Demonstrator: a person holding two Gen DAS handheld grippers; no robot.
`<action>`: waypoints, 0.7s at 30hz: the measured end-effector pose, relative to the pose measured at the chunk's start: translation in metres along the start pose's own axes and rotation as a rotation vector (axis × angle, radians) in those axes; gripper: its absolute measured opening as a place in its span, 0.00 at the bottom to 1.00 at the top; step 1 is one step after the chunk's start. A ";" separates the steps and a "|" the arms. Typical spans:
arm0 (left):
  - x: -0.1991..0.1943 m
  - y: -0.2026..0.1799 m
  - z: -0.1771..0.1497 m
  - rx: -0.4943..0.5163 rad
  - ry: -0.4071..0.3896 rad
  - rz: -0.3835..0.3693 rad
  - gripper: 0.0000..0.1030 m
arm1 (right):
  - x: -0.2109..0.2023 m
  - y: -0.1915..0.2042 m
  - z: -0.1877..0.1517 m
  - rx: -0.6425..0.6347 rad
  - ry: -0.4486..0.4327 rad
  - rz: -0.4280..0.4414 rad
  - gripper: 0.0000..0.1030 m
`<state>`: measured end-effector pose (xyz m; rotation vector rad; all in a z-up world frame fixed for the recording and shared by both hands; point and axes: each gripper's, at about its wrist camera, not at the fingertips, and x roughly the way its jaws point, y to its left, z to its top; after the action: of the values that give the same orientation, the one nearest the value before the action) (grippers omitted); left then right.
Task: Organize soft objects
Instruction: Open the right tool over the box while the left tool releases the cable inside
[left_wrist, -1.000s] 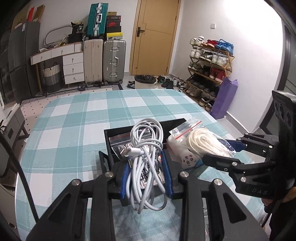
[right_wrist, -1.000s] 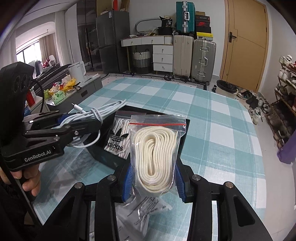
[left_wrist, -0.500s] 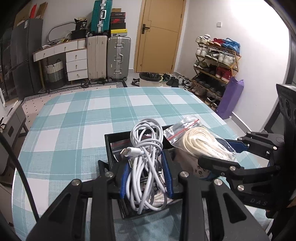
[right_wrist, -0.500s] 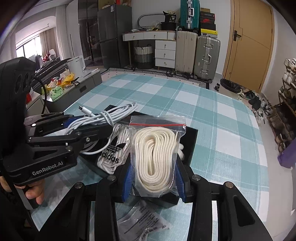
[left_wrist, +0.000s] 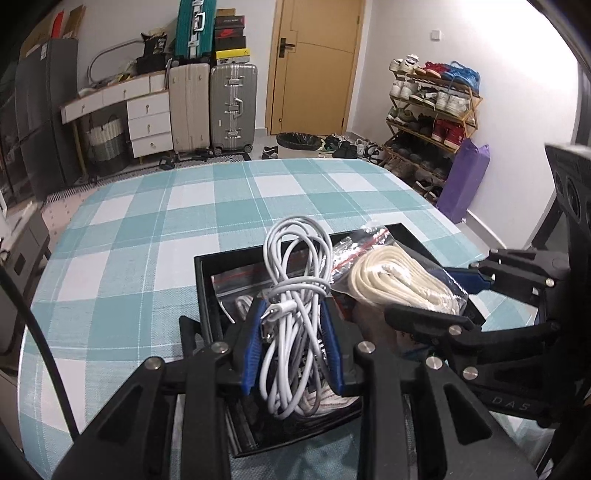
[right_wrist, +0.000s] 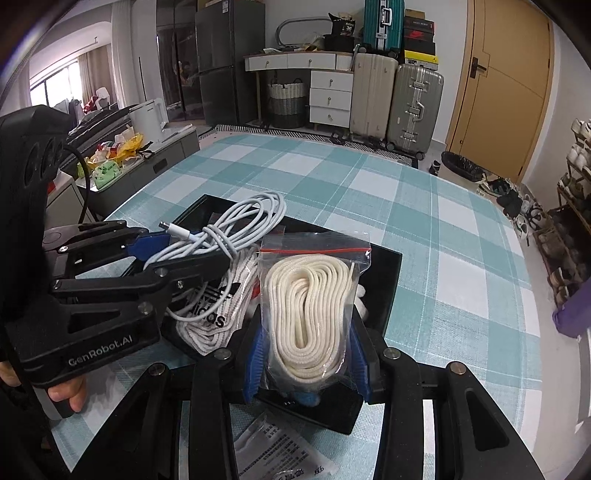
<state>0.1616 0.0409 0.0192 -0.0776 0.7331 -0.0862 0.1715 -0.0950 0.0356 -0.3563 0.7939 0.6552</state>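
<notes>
My left gripper (left_wrist: 291, 343) is shut on a coiled white charging cable (left_wrist: 295, 280), held over the black tray (left_wrist: 205, 291). From the right wrist view the same cable (right_wrist: 236, 225) hangs over the tray's left part, in the left gripper (right_wrist: 173, 251). My right gripper (right_wrist: 306, 350) is shut on a clear zip bag of cream rope (right_wrist: 314, 295), just above the tray's near side; that bag (left_wrist: 399, 284) shows at the right in the left wrist view. White laces with a black printed band (right_wrist: 214, 314) lie in the tray (right_wrist: 384, 288).
The tray sits on a teal-and-white checked tablecloth (right_wrist: 406, 206). A flat plastic packet with printed text (right_wrist: 280, 454) lies on the cloth below the right gripper. A person's hand (right_wrist: 62, 391) holds the left gripper's handle. Suitcases, a shoe rack and a door stand beyond the table.
Both grippers have moved forward and down over the tray, carrying the cable and the rope bag. The tray now lies directly beneath both loads.
</notes>
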 end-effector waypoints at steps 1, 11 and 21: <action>0.001 -0.002 0.000 0.008 0.003 -0.001 0.28 | 0.000 0.000 0.000 -0.003 0.001 -0.001 0.39; 0.003 -0.009 -0.003 0.039 0.031 -0.005 0.28 | 0.008 0.005 0.003 -0.029 0.016 0.001 0.39; -0.021 0.000 -0.001 0.005 0.003 -0.021 0.59 | -0.027 0.006 -0.007 -0.075 -0.095 -0.037 0.76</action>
<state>0.1448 0.0428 0.0323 -0.0800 0.7354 -0.1083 0.1502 -0.1052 0.0509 -0.4041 0.6720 0.6640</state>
